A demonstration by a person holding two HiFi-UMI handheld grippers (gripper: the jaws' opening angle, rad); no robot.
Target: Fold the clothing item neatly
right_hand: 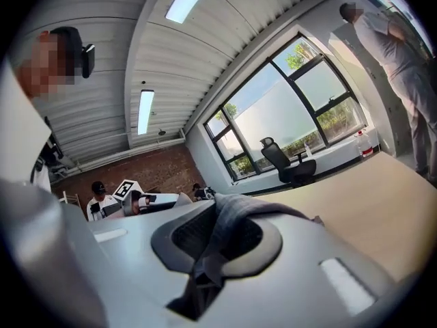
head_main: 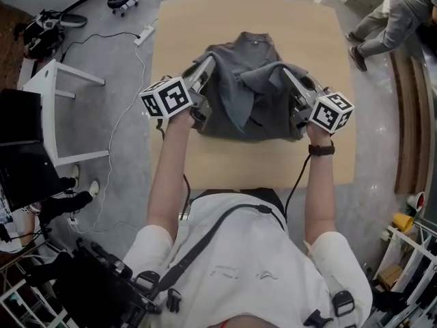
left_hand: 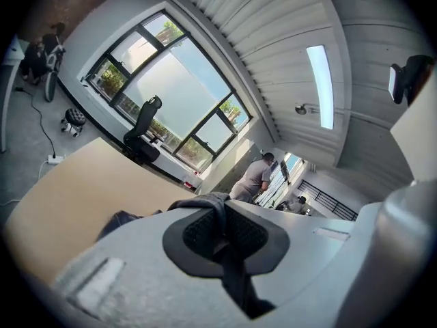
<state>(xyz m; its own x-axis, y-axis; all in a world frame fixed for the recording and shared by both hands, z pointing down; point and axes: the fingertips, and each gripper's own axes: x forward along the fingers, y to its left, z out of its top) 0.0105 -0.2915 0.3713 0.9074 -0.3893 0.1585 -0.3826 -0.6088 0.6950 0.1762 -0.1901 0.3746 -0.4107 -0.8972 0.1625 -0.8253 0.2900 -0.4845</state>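
The grey shirt lies on the wooden table, toward 12 o'clock. The left gripper pinches its cloth tight at 9 o'clock. The right gripper pinches it at 3 o'clock.

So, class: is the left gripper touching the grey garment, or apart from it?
Touching. In the left gripper view, the left gripper is clamped on a fold of the grey garment.
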